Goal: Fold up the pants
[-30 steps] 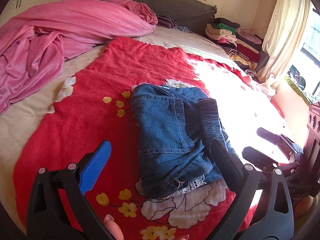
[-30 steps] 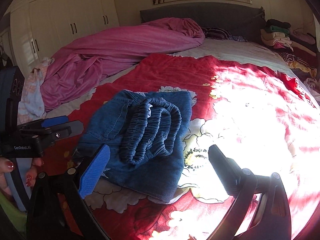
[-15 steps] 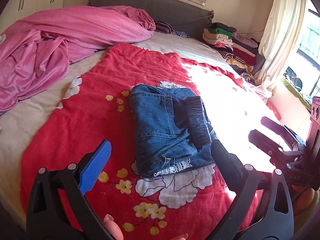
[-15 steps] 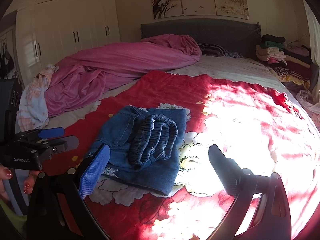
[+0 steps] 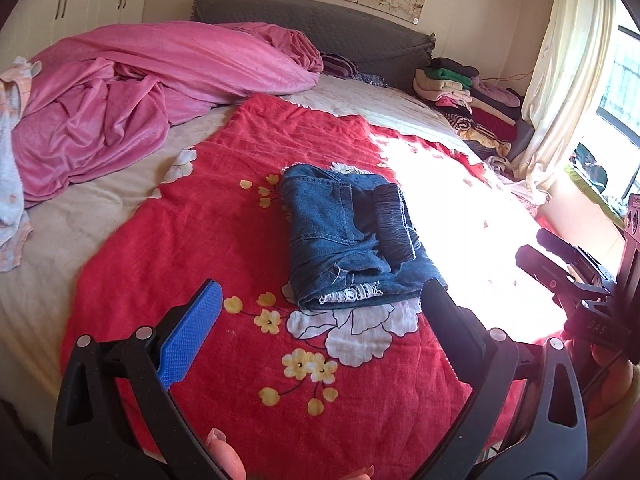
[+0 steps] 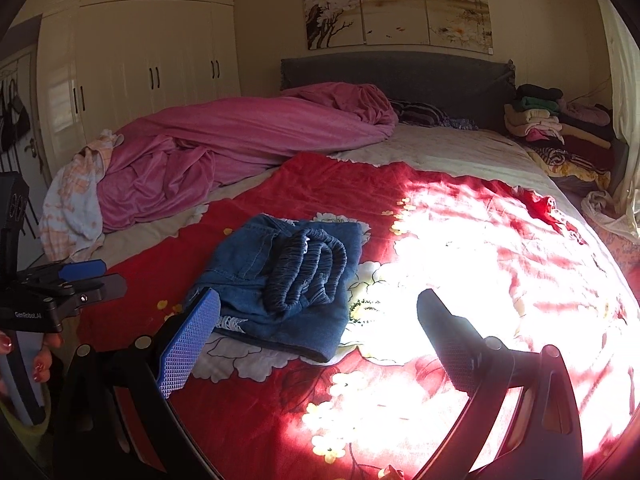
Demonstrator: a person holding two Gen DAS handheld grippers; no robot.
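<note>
Both the left hand-held gripper point(image 5: 320, 316) and right hand-held gripper point(image 6: 320, 320) have drawn back, released and empty, leaving the pants point(image 5: 352, 236) folded on the bed point(image 5: 180, 240), apparently finished.

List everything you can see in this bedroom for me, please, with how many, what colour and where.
Folded pants: one, blue denim, mid red blanket.
Red blanket: one, red with flowers, spread over bed.
Pink duvet: one, pink, heaped on the bed's far left.
Headboard: one, grey, at the wall.
Clothes pile: one, mixed colours, far right corner.
Wardrobe: one, cream, left wall.
Paintings: three panels, above headboard.
Curtain: one, cream, right by window.
Left gripper: open, empty.
Right gripper: open, empty.
</note>
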